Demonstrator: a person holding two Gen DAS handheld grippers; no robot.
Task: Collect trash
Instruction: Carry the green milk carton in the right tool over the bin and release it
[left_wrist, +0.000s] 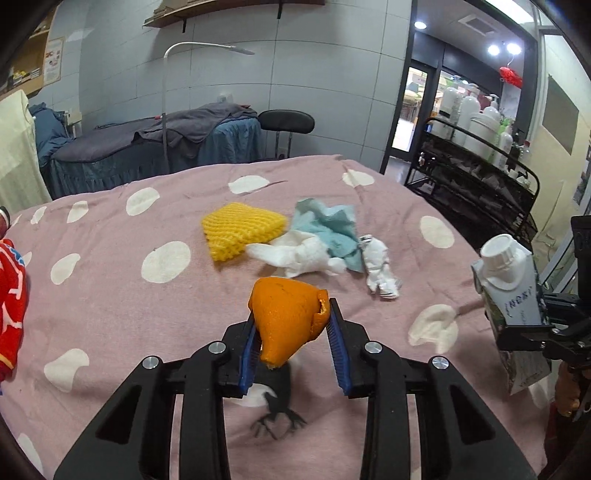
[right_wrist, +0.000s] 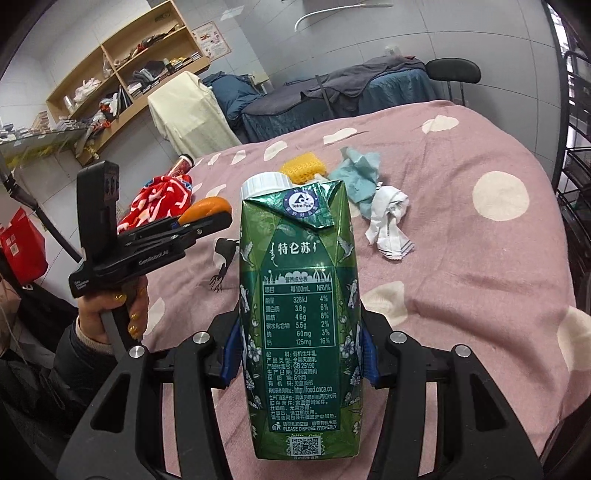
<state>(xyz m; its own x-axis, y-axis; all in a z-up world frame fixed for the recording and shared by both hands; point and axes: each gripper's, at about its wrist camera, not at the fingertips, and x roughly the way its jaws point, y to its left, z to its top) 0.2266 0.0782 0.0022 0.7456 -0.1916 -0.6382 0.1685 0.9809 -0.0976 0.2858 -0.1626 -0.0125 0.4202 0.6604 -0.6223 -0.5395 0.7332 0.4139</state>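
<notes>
My left gripper (left_wrist: 291, 332) is shut on an orange peel (left_wrist: 286, 319) and holds it above the pink dotted bedcover (left_wrist: 110, 295). My right gripper (right_wrist: 299, 347) is shut on a green milk carton (right_wrist: 299, 314) with a white cap, held upright above the cover. The carton also shows at the right edge of the left wrist view (left_wrist: 509, 288). Beyond the peel lie a yellow foam net (left_wrist: 240, 229), a crumpled blue tissue (left_wrist: 328, 225), a white tissue (left_wrist: 295, 254) and a crumpled white wrapper (left_wrist: 380, 269).
A red patterned bag (right_wrist: 159, 199) and a red bottle (right_wrist: 181, 164) lie at the cover's left side. A black wire rack (left_wrist: 476, 181) with white bottles stands to the right. Another bed (left_wrist: 155, 144), a black stool (left_wrist: 286, 122) and wooden shelves (right_wrist: 122, 74) stand behind.
</notes>
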